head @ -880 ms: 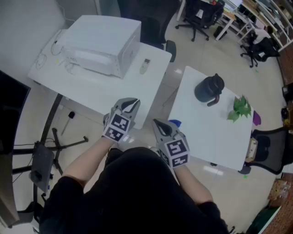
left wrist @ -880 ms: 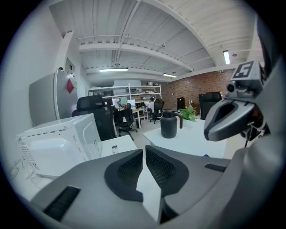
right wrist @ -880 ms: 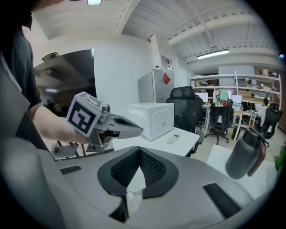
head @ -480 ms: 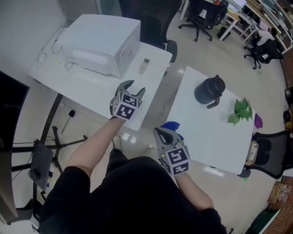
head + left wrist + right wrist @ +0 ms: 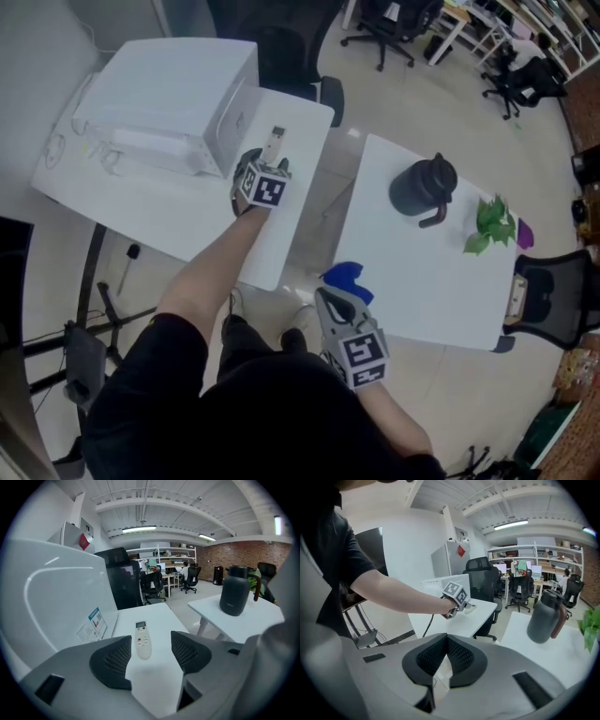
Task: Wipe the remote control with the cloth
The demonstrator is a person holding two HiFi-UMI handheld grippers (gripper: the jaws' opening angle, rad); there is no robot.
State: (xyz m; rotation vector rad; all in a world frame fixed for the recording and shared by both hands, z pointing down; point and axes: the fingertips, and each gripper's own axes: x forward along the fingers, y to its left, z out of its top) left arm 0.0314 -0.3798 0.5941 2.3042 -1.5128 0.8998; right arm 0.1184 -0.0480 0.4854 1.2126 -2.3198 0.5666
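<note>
On table (image 5: 302, 192), remote control (image 5: 143, 640) just ahead of left gripper (image 5: 151, 644), jaws spread wide, right gripper (image 5: 446, 641) clenched.

floor (image 5: 450, 103): pale, glossy | furniture: white table (image 5: 141, 202), second white table (image 5: 422, 277), black office chairs (image 5: 380, 23) | wall (image 5: 243, 557): red brick | light: ceiling strips (image 5: 139, 528)

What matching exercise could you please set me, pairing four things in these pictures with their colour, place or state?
Things:
1 remote control
2 cloth
3 jug
4 right gripper

Descriptions:
A jaws shut, nothing between them
B blue, at the near corner of a table
C white, lying ahead of the left gripper's open jaws
D dark, standing near the green plant

Pairs: 1-C, 2-B, 3-D, 4-A
</note>
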